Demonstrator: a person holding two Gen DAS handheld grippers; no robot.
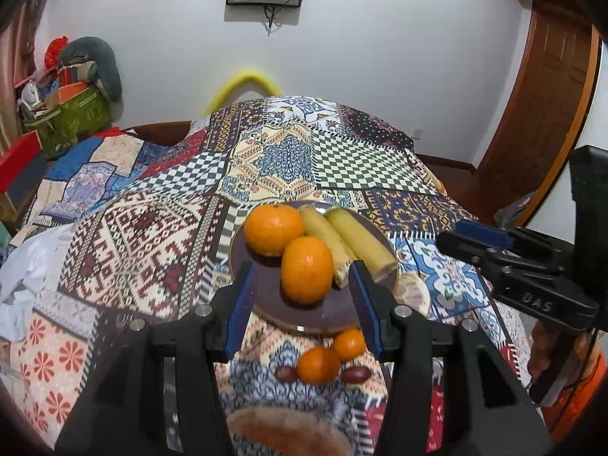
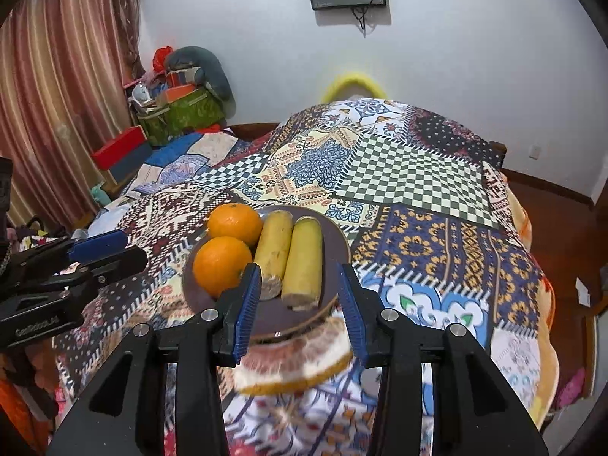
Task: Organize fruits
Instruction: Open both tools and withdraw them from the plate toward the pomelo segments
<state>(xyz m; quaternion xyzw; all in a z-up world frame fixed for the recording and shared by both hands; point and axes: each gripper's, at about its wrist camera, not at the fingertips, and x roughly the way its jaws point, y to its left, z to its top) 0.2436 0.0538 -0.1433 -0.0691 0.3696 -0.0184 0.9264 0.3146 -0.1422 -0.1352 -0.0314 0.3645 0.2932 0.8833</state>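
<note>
Grippers are both hovering over the patterned patchwork cloth (image 1: 159,235) with fingers pointing forward and down toward the round dark purple plate (image 1: 266,292). The left black gripper with blue finger pads (image 1: 302,304) is hanging just above the plate's near edge, its jaws spread wide with nothing between them but air; the nearer large orange (image 1: 307,269) is sitting on the plate in line with the gap, slightly beyond the fingertips. The farther large orange (image 1: 273,230) is lying behind it, touching or nearly touching, and two cut yellow banana pieces (image 1: 349,247) are lying side by side to the right on the same plate. Below that gripper, on the cloth, two small tangerines (image 1: 318,364) are resting close together, flanked by two dark red dates (image 1: 355,373).

The right black gripper with blue finger pads (image 2: 300,304) is hanging to the right of the left one, likewise wide open and gripping nothing. Under it a cut grapefruit half (image 2: 296,357), blurred, is lying on the cloth just beside the plate's near rim (image 2: 330,300). The banana pieces (image 2: 302,262) are showing between and beyond its fingers, with the two oranges (image 2: 222,264) to their left. The left gripper (image 2: 95,250) is showing at the left edge of the right wrist view.
</note>
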